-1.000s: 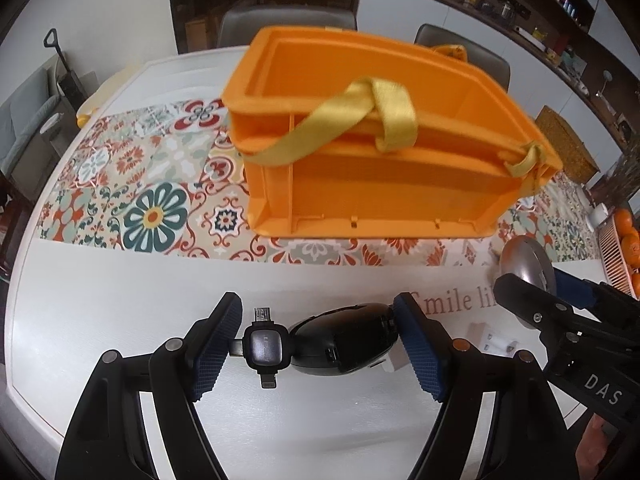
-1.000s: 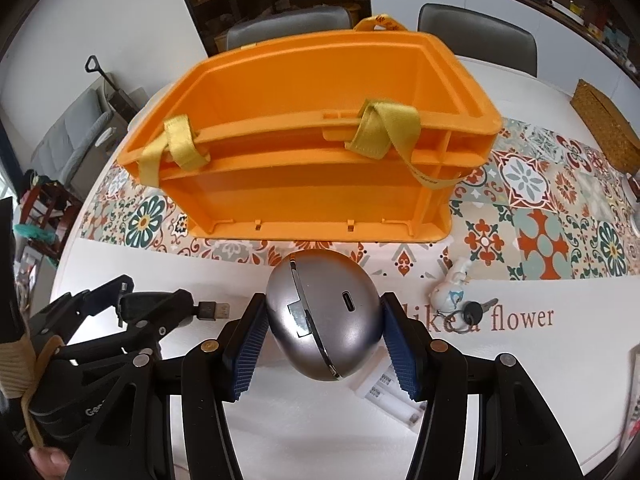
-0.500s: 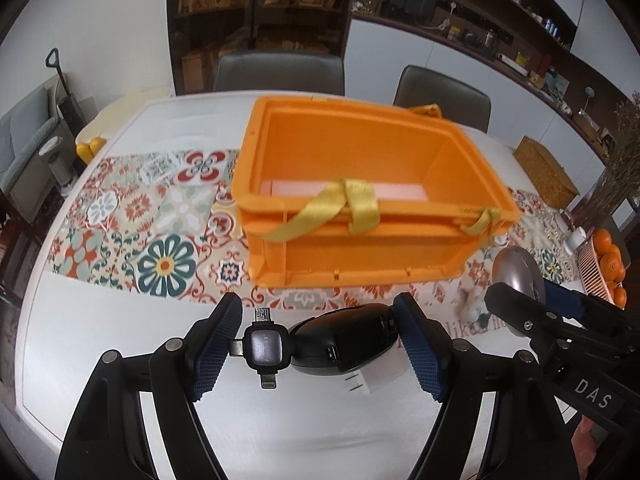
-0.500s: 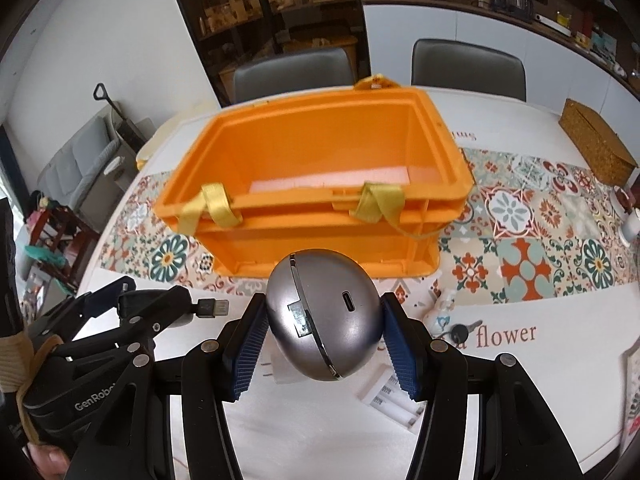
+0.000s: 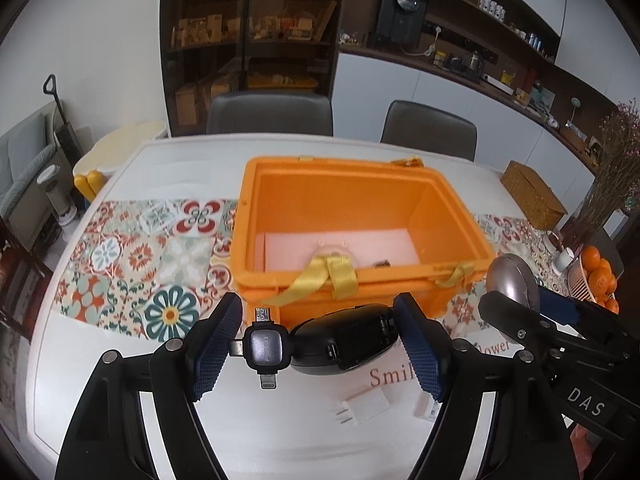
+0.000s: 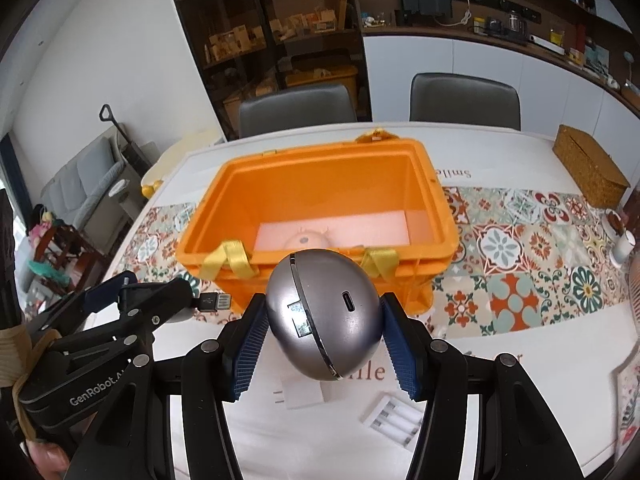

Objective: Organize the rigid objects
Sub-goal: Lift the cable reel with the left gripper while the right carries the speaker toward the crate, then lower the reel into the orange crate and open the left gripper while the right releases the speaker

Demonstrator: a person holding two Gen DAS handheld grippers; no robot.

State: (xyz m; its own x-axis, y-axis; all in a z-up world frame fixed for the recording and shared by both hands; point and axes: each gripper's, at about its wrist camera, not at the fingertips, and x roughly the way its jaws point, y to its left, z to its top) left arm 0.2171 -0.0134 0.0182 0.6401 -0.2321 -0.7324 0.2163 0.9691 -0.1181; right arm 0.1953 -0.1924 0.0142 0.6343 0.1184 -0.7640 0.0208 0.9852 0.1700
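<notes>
My left gripper (image 5: pixel 318 350) is shut on a black oval device (image 5: pixel 346 346) with a multi-plug adapter (image 5: pixel 266 347) at its left end, held above the white table. My right gripper (image 6: pixel 323 344) is shut on a grey metallic egg-shaped device (image 6: pixel 324 314). Ahead of both stands an open orange crate (image 5: pixel 360 216) (image 6: pixel 320 188) with yellow straps (image 5: pixel 324 278). A pale round toy (image 6: pixel 306 238) lies on the crate's floor. In the left wrist view the right gripper (image 5: pixel 532 320) shows at the right; in the right wrist view the left gripper (image 6: pixel 120 320) shows at the left.
A white plug (image 6: pixel 302 394) and a white battery pack (image 6: pixel 394 420) lie on the table under the grippers. A patterned runner (image 5: pixel 132 264) crosses the table. A wicker box (image 6: pixel 588 170) and a cup (image 6: pixel 622 246) stand at the right, oranges (image 5: pixel 598 276) beyond. Two chairs (image 6: pixel 298 108) face the far edge.
Both grippers have risen with their objects still held. The crate now looks smaller and lower in view, and its inside floor with the toy has come into sight.
</notes>
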